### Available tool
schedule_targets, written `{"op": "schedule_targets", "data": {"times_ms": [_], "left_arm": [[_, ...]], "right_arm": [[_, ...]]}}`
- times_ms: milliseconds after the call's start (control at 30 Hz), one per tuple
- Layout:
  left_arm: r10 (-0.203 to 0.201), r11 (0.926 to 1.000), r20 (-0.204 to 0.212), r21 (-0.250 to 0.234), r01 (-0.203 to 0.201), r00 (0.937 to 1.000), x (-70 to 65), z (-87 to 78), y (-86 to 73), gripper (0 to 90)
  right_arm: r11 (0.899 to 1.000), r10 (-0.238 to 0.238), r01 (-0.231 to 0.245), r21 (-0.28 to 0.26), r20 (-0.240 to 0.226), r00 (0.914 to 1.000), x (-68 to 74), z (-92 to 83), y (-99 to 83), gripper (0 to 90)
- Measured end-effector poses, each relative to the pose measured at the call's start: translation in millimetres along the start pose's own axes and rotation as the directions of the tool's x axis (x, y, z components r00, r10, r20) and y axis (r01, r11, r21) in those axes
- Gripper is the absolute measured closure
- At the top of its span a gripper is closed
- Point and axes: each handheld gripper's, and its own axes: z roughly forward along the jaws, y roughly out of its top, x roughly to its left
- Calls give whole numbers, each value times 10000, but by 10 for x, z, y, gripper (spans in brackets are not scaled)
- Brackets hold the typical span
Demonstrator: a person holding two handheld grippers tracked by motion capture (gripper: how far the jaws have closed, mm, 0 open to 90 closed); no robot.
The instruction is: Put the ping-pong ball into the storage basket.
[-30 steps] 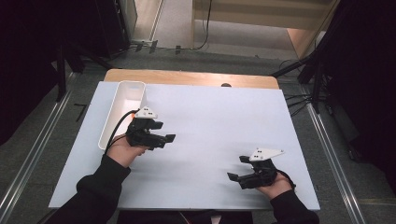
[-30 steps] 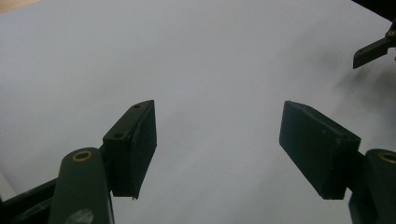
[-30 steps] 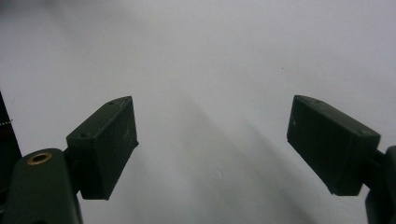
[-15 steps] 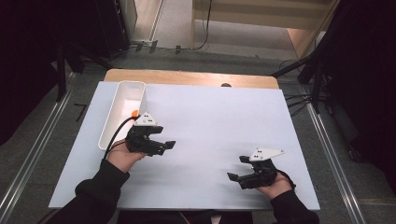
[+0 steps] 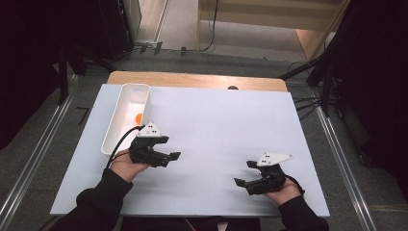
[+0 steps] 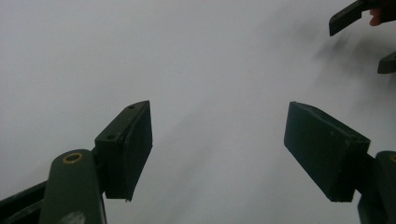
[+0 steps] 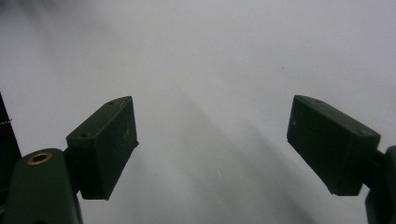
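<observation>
standing wide apart with nothing between them, the jaws of the left gripper [image 5: 169,155] have just been opening, and they hang over bare pale-blue worktop [image 5: 221,125] just beside the long white plastic bin [image 5: 126,117]. the small orange ball [image 5: 138,117] lies inside that bin, on its floor near the middle. the right gripper [image 5: 248,174] sits well apart near the front edge, its jaws likewise spread and empty. i judge the drop as done, so the risks are small ones: the black cable [image 5: 120,144] trailing from the left gripper runs right against the bin's near end and could drag or tip it if the hand swings away fast. a tipped bin would let the ball roll out across the smooth sheet and off the worktop.
</observation>
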Motion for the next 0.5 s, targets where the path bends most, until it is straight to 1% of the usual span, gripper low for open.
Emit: {"op": "schedule_targets", "data": {"times_ms": [100, 200, 367, 400, 433, 500], "left_arm": [[193, 9998, 42, 22, -193, 9998, -19, -12, -27, 243], [304, 9995, 84, -7, -304, 9995, -41, -25, -55, 243], [380, 9993, 169, 23, -381, 9991, -66, -42, -102, 243], [419, 9991, 244, -21, -419, 9988, -68, -45, -114, 244], [544, 9985, 319, -43, -542, 9980, -69, -53, -126, 245], [531, 9984, 493, -212, -522, 9974, -69, -74, -153, 245]], "right_arm": [[10000, 8, -8, 3, 4, 10000, 3, -1, 1, 146], [10000, 44, -44, 25, 3, 10000, 1, -7, 0, 146], [10000, 45, -45, 23, 11, 10000, 4, -4, 0, 146], [10000, 47, -47, 23, 15, 10000, 4, -4, 0, 146], [10000, 16, -16, 1, 10, 10000, 2, -3, 0, 146], [10000, 12, -12, 0, 11, 10000, 2, -3, 1, 146]]}}
